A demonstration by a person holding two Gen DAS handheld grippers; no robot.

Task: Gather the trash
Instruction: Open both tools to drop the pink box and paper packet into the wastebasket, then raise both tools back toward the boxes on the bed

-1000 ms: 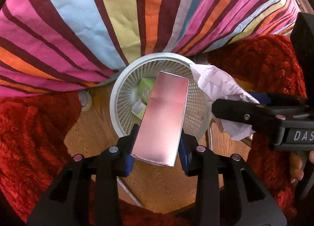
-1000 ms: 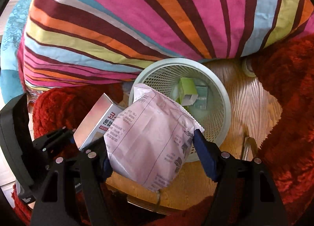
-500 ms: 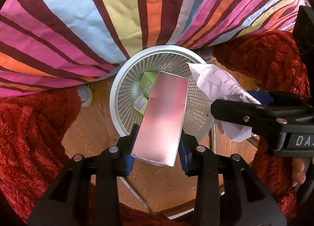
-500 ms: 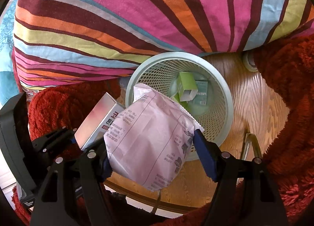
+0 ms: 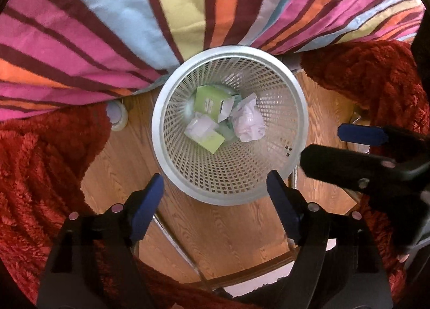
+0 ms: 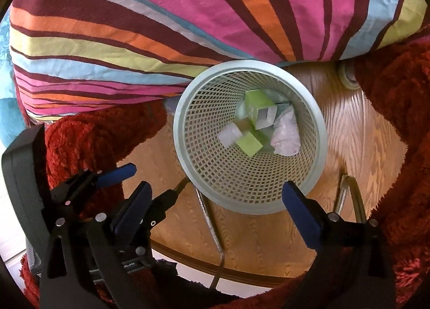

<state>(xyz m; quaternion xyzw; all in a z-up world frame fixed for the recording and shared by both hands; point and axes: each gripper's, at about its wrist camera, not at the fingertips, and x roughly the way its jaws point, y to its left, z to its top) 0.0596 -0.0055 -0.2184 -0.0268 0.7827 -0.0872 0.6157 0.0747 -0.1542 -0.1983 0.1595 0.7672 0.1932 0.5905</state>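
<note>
A white mesh wastebasket (image 5: 158, 126) (image 6: 179, 126) stands on the wood floor below both grippers. Inside it lie a green carton (image 5: 208, 100) (image 6: 259, 106), a pale box (image 5: 200, 127) (image 6: 229, 134) and a crumpled paper packet (image 5: 248, 123) (image 6: 286, 137). My left gripper (image 5: 215, 177) (image 6: 154, 181) hangs over the basket's near rim, its jaws opening with nothing between them. My right gripper (image 6: 216, 188) (image 5: 321, 145) is beside it at the basket's right edge, jaws opening wide, with nothing between them.
A striped cushion (image 5: 134, 27) presses against the basket's far side. A red shaggy rug (image 5: 40, 174) flanks it left and right. A roll of tape (image 5: 117, 118) lies on the wood floor (image 5: 223, 228). Metal rods (image 6: 212, 228) run under the near edge.
Both grippers have opened. The pink box has left the left gripper and the paper packet the right one; both now lie in the basket.
</note>
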